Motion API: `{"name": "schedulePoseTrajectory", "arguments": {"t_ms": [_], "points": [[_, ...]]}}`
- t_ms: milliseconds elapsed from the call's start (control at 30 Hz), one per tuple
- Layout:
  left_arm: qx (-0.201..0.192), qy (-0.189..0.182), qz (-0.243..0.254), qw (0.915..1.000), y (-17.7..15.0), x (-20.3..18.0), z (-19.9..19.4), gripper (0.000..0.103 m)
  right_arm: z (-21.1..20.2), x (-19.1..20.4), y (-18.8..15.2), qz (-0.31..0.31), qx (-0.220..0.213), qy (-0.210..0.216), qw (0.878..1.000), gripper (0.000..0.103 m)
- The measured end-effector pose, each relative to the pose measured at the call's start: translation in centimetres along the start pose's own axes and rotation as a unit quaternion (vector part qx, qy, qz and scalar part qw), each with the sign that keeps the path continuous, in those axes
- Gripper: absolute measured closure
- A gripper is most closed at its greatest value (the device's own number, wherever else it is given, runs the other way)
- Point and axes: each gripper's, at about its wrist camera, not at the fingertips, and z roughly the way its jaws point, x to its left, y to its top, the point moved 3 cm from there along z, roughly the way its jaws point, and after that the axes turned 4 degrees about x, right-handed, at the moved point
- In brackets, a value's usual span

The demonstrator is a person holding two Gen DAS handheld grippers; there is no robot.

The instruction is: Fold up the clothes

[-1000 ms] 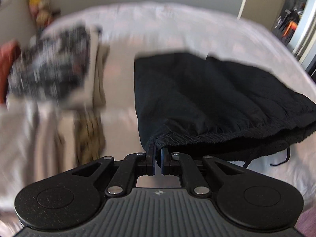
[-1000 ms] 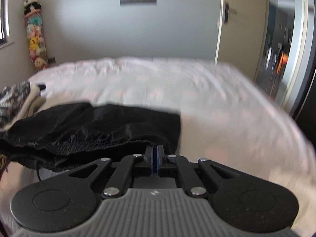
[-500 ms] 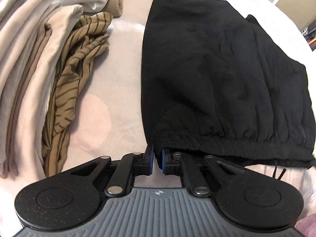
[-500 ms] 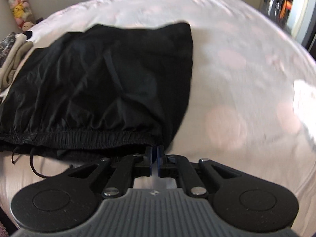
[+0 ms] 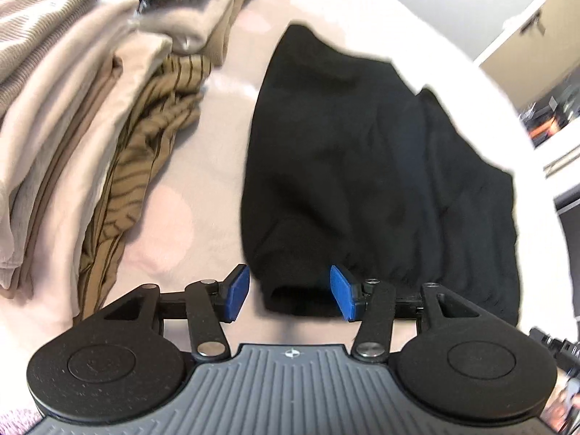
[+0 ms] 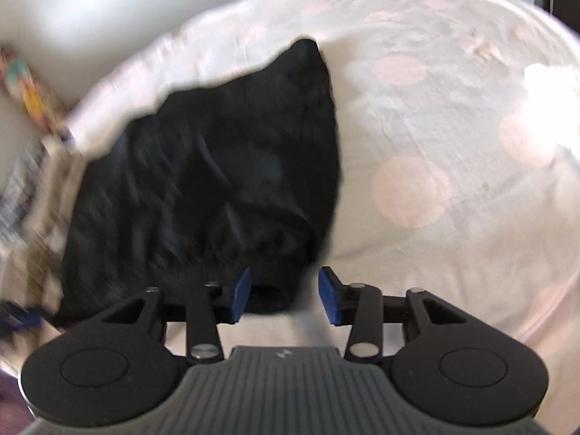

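Black shorts with an elastic waistband lie folded flat on the pale pink spotted bed; they also show in the right wrist view. My left gripper is open, its blue pads either side of the waistband's left corner, not holding it. My right gripper is open at the waistband's right corner, with the cloth lying between and just beyond the pads.
A stack of folded beige and cream clothes with a brown striped garment lies left of the shorts. The spotted bedsheet stretches to the right. A wall and doorway stand beyond the bed.
Both grippers were shut on the waistband corners and laid the shorts down on the bed. Now both have opened and let go; the shorts rest flat.
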Motion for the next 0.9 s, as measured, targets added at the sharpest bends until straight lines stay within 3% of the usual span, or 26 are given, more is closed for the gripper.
{"name": "schedulePoseTrajectory", "arguments": {"t_ms": [100, 200, 367, 433, 600, 633, 667, 733, 800, 900], "points": [[-0.012, -0.006, -0.027, 0.9996, 0.4, 1.1, -0.2, 0.053, -0.5, -1.1, 0.0, 0.059, -0.017, 0.041, 0.997, 0.047], [0.017, 0.004, -0.076, 0.9969, 0.7, 2.5, 1.1, 0.053, 1.1, -1.7, 0.6, 0.099, 0.006, 0.045, 0.994, 0.047], [0.060, -0.015, -0.132, 0.9893, 0.7, 4.3, 3.0, 0.053, 3.9, -2.2, 0.9, 0.139, 0.043, 0.046, 0.988, 0.050], [0.068, -0.005, -0.121, 0.9904, 0.5, 4.2, 3.2, 0.053, 4.6, -2.3, 0.7, 0.141, 0.060, 0.046, 0.987, 0.061], [0.079, 0.028, -0.068, 0.9942, 0.4, 3.4, 3.8, 0.053, 6.0, -2.0, 0.6, 0.129, 0.087, 0.029, 0.987, 0.073], [0.078, 0.035, -0.054, 0.9948, 0.4, 3.0, 3.9, 0.056, 6.1, -1.8, 0.7, 0.123, 0.086, 0.024, 0.988, 0.078], [0.073, 0.034, -0.040, 0.9959, 0.1, 2.3, 4.2, 0.069, 6.2, -1.7, 0.7, 0.116, 0.086, 0.018, 0.989, 0.079], [0.058, 0.029, -0.020, 0.9977, -0.3, 1.5, 3.8, 0.082, 6.0, -1.2, 0.6, 0.100, 0.078, 0.010, 0.992, 0.087], [0.037, 0.022, -0.005, 0.9990, -0.3, 1.1, 2.8, 0.090, 5.5, -0.7, 0.5, 0.081, 0.064, 0.004, 0.995, 0.090], [0.006, -0.002, 0.009, 0.9999, -0.7, 0.8, 0.4, 0.092, 3.6, -1.3, 0.1, 0.099, 0.042, -0.001, 0.994, 0.091]]}}
